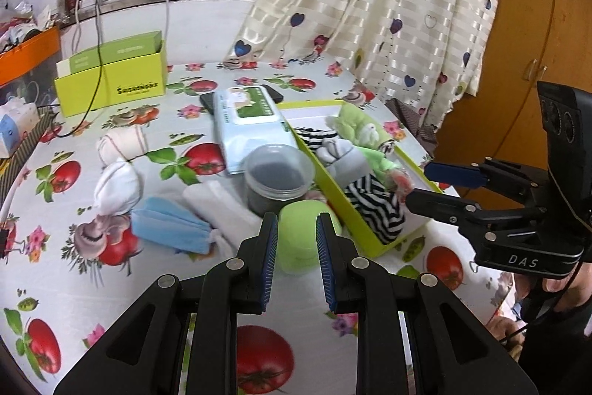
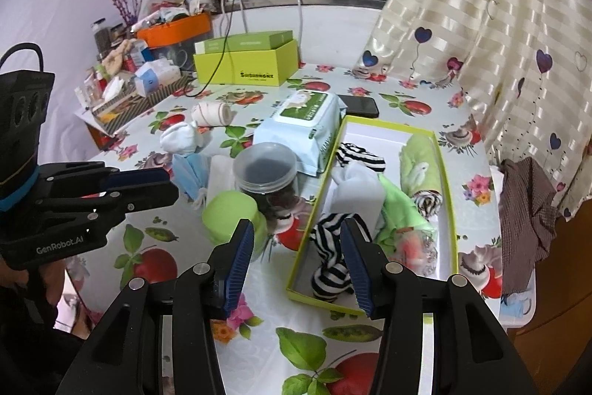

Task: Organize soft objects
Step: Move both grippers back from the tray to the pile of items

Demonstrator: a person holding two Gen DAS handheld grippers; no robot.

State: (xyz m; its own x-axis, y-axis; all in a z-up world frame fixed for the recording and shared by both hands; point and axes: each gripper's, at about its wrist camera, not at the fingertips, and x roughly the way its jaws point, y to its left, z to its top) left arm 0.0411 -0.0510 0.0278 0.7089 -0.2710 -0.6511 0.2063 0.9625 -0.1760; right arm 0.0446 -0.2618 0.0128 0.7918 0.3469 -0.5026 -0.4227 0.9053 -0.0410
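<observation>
Both claws hang empty over the fruit-print surface (image 2: 370,332). The left claw (image 1: 296,261) has its pads spread only narrowly, nothing pinched, with a lime green lid-like object (image 1: 301,239) lying beyond the gap at 12 o'clock. The right claw (image 2: 298,265) is spread wide and empty, its right pad over the near end of the shallow green-rimmed tray (image 2: 335,169). That tray already holds a black-and-white striped cloth (image 2: 329,269), a grey folded cloth (image 2: 360,195), green fabric and a rolled green towel (image 2: 420,161). Still loose on the surface, at 10 to 11 o'clock from the left claw, are a blue face mask (image 1: 168,224), a white folded cloth (image 1: 218,206), a white sock bundle (image 1: 116,182) and a white roll (image 1: 124,143). The next pick is probably the mask or the white cloth: open the left claw wider first, come in low and flat, pinch a folded edge rather than the middle, and steer clear of the clear plastic jar (image 1: 277,178) standing just beside them.
</observation>
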